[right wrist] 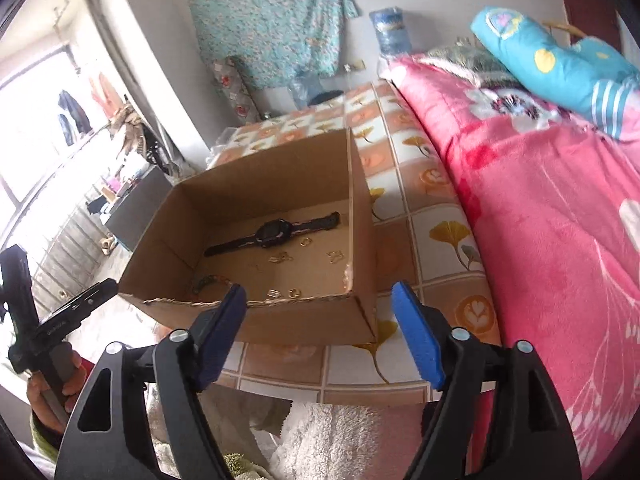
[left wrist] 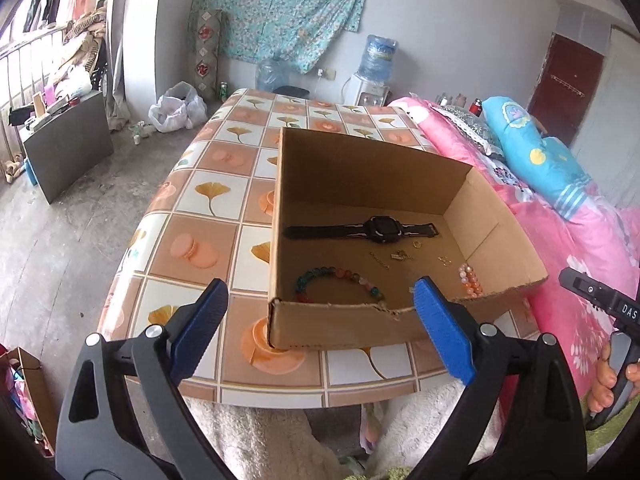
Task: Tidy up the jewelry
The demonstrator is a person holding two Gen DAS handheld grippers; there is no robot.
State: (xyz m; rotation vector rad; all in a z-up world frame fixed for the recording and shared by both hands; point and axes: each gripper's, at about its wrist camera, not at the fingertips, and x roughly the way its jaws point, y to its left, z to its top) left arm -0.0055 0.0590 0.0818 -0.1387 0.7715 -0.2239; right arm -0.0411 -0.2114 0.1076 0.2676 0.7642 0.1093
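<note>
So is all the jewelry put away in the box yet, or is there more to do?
It looks mostly done. The watch, the multicolored bead bracelet, the peach bead bracelet and the small gold pieces all lie inside the cardboard box. Nothing is in hand: the left gripper and right gripper are open and empty. No jewelry shows on the tablecloth.
</note>
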